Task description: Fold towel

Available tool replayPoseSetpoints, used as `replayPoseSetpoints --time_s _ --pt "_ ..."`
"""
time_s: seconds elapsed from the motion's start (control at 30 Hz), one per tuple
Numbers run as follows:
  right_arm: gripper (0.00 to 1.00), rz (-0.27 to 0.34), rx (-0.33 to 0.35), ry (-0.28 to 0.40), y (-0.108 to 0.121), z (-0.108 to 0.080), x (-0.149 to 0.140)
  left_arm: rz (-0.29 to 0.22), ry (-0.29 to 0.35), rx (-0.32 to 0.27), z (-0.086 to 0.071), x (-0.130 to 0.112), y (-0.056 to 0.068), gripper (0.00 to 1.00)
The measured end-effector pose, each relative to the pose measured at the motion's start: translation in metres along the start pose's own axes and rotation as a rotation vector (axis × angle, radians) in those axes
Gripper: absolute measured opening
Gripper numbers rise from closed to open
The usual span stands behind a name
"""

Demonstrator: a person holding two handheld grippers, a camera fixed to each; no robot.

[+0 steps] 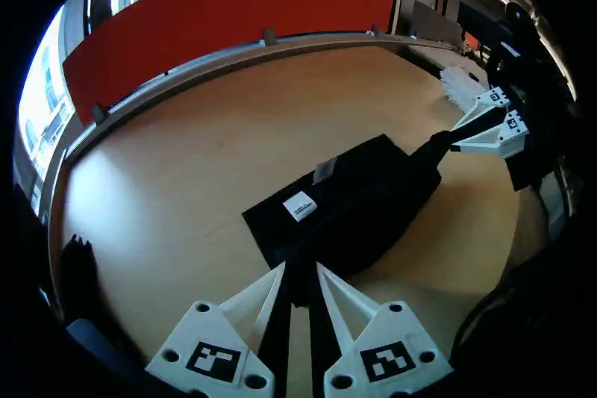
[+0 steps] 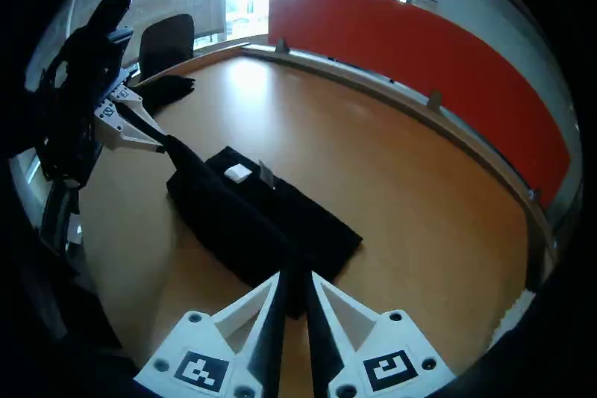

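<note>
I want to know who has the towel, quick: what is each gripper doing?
Left gripper: jaws closed on one end of the towel.
Right gripper: jaws closed on its other end.

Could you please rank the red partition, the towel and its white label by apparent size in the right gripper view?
1. red partition
2. towel, though it is nearer the camera, so this ranking is unsure
3. white label

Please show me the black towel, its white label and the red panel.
black towel (image 1: 366,196), left gripper view, middle of the cloth.
white label (image 1: 300,206), left gripper view, centre of the tag.
red panel (image 1: 224,17), left gripper view, middle of its face.
</note>
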State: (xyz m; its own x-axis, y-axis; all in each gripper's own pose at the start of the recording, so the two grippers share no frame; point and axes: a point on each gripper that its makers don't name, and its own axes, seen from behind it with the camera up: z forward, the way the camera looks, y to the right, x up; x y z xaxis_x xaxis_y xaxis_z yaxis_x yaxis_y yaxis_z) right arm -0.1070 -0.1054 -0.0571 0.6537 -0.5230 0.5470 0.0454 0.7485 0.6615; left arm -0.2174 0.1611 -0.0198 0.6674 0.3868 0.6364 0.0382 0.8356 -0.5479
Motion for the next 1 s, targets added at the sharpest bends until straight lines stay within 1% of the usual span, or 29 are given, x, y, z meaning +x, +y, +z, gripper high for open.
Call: replayPoseSetpoints --time_s 0.37,0.57,0.77,1.0 --pt "0.16 0.017 -0.012 -0.006 0.012 0.013 0.001 0.017 -0.005 0.009 0.011 0.006 -0.006 0.14" --pt "0.16 0.018 -0.017 -0.018 0.016 0.017 -0.002 0.02 -0.009 0.013 0.017 0.005 -0.007 0.14" --pt "0.16 0.017 -0.022 -0.032 0.02 0.025 -0.007 0.024 -0.016 0.023 0.027 0.002 -0.01 0.15" --pt "0.16 0.021 -0.027 -0.057 0.025 0.039 -0.015 0.026 -0.031 0.043 0.042 -0.003 -0.016 0.18"
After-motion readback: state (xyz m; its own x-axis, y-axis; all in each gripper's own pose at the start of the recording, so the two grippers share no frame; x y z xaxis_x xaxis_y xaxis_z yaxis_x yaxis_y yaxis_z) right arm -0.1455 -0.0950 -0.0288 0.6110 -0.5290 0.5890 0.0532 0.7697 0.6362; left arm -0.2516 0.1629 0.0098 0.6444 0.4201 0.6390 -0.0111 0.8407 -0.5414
